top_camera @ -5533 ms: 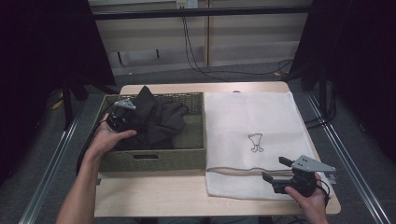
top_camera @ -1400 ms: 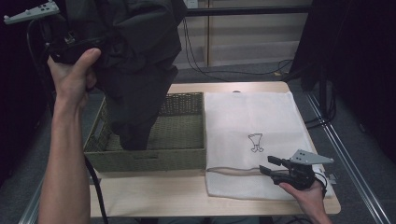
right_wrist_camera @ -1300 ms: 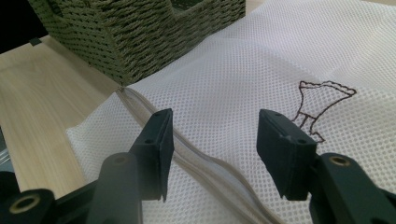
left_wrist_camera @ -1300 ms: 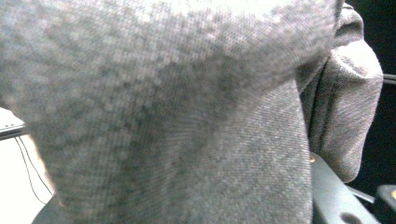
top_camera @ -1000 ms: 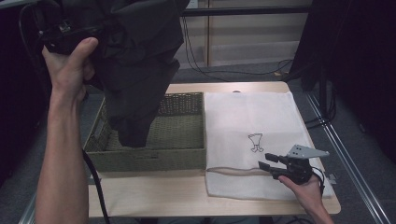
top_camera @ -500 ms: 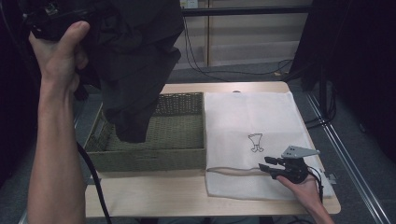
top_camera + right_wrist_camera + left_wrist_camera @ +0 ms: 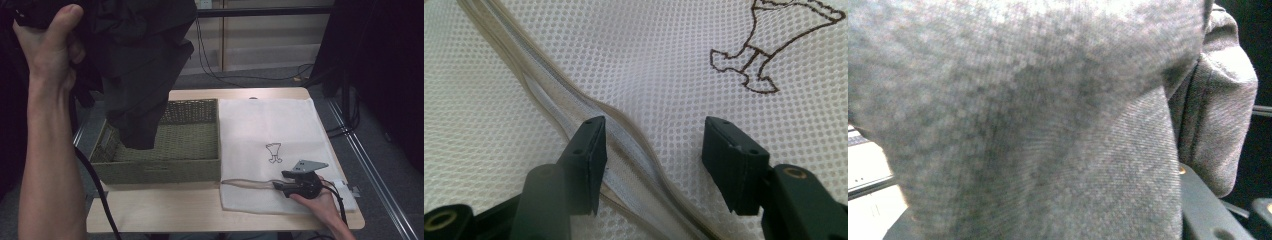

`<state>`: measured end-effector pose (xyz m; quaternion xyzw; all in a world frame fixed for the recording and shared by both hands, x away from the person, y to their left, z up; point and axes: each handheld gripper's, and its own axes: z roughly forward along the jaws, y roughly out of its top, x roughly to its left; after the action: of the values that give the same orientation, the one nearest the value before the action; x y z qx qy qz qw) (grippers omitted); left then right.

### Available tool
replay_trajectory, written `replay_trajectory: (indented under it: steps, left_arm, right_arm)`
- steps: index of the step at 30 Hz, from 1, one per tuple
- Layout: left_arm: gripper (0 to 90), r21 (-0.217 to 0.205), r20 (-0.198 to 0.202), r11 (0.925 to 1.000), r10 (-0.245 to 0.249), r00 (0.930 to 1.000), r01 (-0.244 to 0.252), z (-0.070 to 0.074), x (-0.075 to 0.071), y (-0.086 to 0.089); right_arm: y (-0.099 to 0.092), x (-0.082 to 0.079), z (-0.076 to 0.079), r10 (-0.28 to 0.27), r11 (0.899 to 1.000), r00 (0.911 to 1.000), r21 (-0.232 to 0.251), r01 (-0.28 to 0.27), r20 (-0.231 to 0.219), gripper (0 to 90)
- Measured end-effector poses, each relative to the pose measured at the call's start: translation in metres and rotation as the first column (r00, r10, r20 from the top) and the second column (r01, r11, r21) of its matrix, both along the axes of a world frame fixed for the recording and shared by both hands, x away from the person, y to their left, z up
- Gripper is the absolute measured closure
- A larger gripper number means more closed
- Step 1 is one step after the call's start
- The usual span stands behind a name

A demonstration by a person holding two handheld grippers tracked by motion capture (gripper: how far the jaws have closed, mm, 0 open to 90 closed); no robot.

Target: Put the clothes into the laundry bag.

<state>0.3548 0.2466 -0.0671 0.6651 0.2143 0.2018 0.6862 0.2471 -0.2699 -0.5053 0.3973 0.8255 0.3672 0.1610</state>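
Holding the dark grey knitted garment [image 7: 140,65] high above the surface, your left hand [image 7: 47,50] has it hanging down so that its lowest fold dangles over the left part of the olive woven rectangular basket [image 7: 195,165]. In the left gripper view the grey knit [image 7: 1048,120] presses right up against the camera and covers the fingers, so you have the left gripper clamped on the cloth.

Your right gripper [image 7: 280,184] lies low on the white mesh laundry bag [image 7: 270,125], which is spread flat on the pale wooden surface [image 7: 160,212] just beside the basket. Its fingers [image 7: 586,155] stand apart and have just been opening; the beige zipper strip [image 7: 549,95] along the bag's near edge runs between them, one finger resting beside it, neither pad pinching it. A small brown outline drawing [image 7: 273,151] sits on the mesh just beyond the gripper.
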Motion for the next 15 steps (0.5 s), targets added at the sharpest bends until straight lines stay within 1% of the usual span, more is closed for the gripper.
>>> replay_trajectory:
  steps: [1,2,3,4,5,6,7,8,9,10,13,14,15]
  left_arm:
    - [64.6,0.005,-0.001,1.0000,0.001,1.0000,-0.001,0.000,-0.001,0.000]
    - [64.6,0.005,-0.001,1.0000,0.001,1.0000,-0.001,0.000,-0.001,0.000]
    - [64.6,0.015,-0.003,0.9999,0.006,1.0000,-0.006,0.000,-0.002,-0.001]
    - [64.6,0.015,-0.003,0.9999,0.006,1.0000,-0.006,0.000,-0.002,-0.001]
    - [64.6,0.030,-0.001,0.9995,0.009,1.0000,-0.009,0.002,-0.004,-0.002]
    - [64.6,0.035,0.001,0.9993,0.011,0.9999,-0.011,0.002,-0.005,-0.004]
    - [64.6,0.037,0.000,0.9993,0.001,1.0000,-0.001,0.004,-0.006,-0.005]
    - [64.6,0.037,0.000,0.9993,0.001,1.0000,-0.001,0.004,-0.006,-0.005]
    - [64.6,0.030,0.005,0.9996,-0.004,1.0000,0.004,0.006,-0.006,-0.005]
    - [64.6,0.020,0.004,0.9998,-0.009,1.0000,0.009,0.007,-0.006,-0.005]
    - [64.6,0.009,0.006,0.9998,-0.016,0.9999,0.016,0.009,-0.007,-0.005]
    - [64.6,0.009,0.006,0.9998,-0.016,0.9999,0.016,0.009,-0.007,-0.005]
    - [64.7,0.009,0.012,0.9999,-0.014,0.9998,0.014,0.011,-0.008,-0.006]
  right_arm:
    - [0.001,0.000,0.000,-0.007,1.000,0.9999,-0.008,0.007,0.014,50.0]
    - [0.001,0.000,0.000,-0.007,1.000,0.9999,-0.008,0.007,0.014,50.0]
    - [0.002,0.000,0.000,-0.010,1.000,0.9999,-0.006,0.010,0.012,59.5]
    - [0.002,0.000,0.000,-0.010,1.000,0.9999,-0.006,0.010,0.012,59.5]
    - [0.002,0.002,0.001,-0.014,1.000,0.9999,-0.005,0.014,0.004,65.4]
    - [0.002,0.002,0.002,-0.024,1.000,0.9997,-0.010,0.024,0.004,71.0]
    - [0.002,0.002,0.002,-0.017,1.000,0.9999,-0.004,0.017,-0.002,78.6]
    - [0.002,0.002,0.002,-0.017,1.000,0.9999,-0.004,0.017,-0.002,78.6]
    - [0.000,0.005,0.002,-0.009,1.000,0.9998,0.003,0.009,-0.015,83.8]
    - [0.000,0.006,0.003,-0.009,1.000,0.9998,-0.002,0.009,-0.018,86.0]
    - [-0.001,0.009,0.005,-0.007,1.000,0.9996,0.017,0.008,-0.029,87.3]
    - [-0.001,0.009,0.005,-0.007,1.000,0.9996,0.017,0.008,-0.029,87.3]
    - [-0.001,0.007,0.009,-0.013,0.999,0.9999,0.032,0.013,-0.010,87.6]
